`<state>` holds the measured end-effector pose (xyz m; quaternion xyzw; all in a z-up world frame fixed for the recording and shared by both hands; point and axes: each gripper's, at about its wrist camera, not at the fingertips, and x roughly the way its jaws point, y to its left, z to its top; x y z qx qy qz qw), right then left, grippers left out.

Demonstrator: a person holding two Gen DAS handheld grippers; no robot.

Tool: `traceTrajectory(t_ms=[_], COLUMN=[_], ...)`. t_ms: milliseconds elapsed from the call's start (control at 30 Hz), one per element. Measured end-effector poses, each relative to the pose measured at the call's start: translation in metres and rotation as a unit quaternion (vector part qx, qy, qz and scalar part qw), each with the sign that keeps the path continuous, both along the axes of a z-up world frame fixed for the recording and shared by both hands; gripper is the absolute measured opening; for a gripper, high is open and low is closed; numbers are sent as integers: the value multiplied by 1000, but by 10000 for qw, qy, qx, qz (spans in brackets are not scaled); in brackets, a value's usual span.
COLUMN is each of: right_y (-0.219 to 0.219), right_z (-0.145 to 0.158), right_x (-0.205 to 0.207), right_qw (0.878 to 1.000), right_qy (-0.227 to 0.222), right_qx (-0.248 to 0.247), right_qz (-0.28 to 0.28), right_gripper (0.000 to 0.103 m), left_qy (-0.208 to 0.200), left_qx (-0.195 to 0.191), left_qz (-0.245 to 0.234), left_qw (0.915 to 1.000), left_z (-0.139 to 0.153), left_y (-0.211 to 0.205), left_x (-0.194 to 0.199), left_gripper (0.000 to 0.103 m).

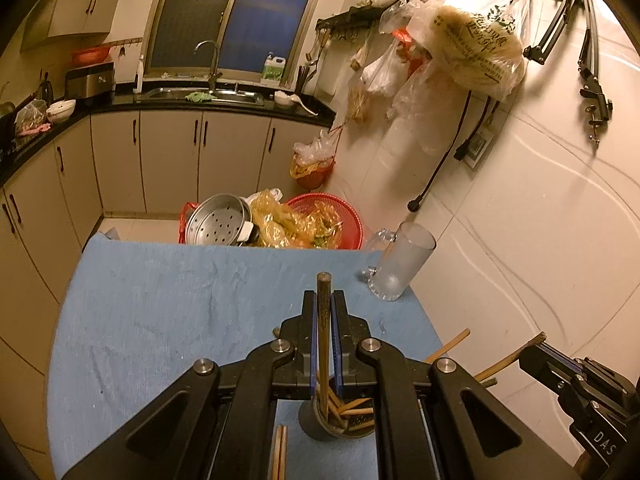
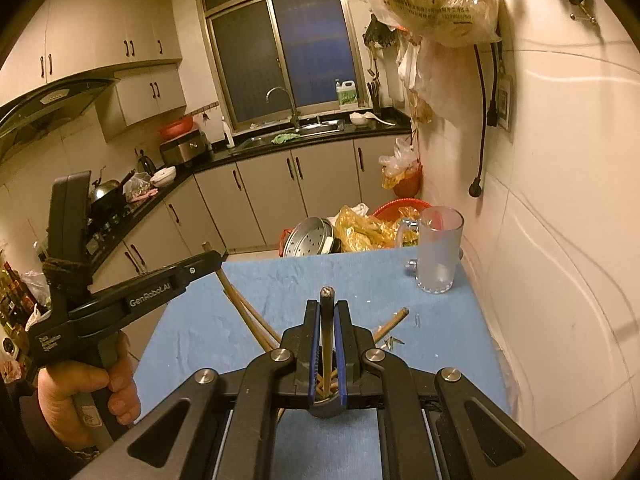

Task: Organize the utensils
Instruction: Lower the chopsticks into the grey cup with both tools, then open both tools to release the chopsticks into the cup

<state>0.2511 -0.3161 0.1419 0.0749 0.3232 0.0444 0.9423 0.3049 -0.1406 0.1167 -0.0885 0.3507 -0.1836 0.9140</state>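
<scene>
Several chopsticks already stand in the holder [image 1: 340,420] on the blue cloth [image 1: 180,300]; each gripper, left [image 1: 324,300] and right [image 2: 327,310], pinches one chopstick above it, and a pair [image 1: 279,452] lies loose alongside.

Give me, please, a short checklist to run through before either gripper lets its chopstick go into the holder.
1. Left gripper is shut on a chopstick: ok.
2. Right gripper is shut on its own chopstick: ok.
3. Left chopstick's lower end is inside the dark holder: ok, it runs down into the cup.
4. Right chopstick's lower end is inside the holder: cannot tell, the fingers hide it.
5. Holder stands upright on the blue cloth: ok.
6. Frosted glass mug stands apart from both grippers: ok.
</scene>
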Motion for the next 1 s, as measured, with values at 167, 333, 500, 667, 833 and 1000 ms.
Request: traceTrajectory(t_ms=[167,333,500,667,833,1000], right_y=[1,0,0,-3,-4,-3], right_z=[-12,-22,-28,-35,-40,-41], right_x=[1,1,1,1,0,0], right_qw=[9999,9995,9992,9987,9984,9983], right_qy=[157,300,393,497,550,583], right_qx=[16,22,21,62,78,63], right_qz=[-2,-3,-9,-46,-60,-52], right_gripper=[8,8,8,8,8,8], left_qy=[140,239,325,452,569,622], left_qx=[15,32,50,78,42,53], left_qz=[12,1,-28,-29,25,37], left_qw=[9999,9997,9995,9989,9984,9980], left_z=[-9,-16,-22,-30,-37,-40], left_y=[3,3,1,2,7,7], left_x=[-3,-7,-9,-10,-11,-11], left_gripper=[6,7,7,7,8,8])
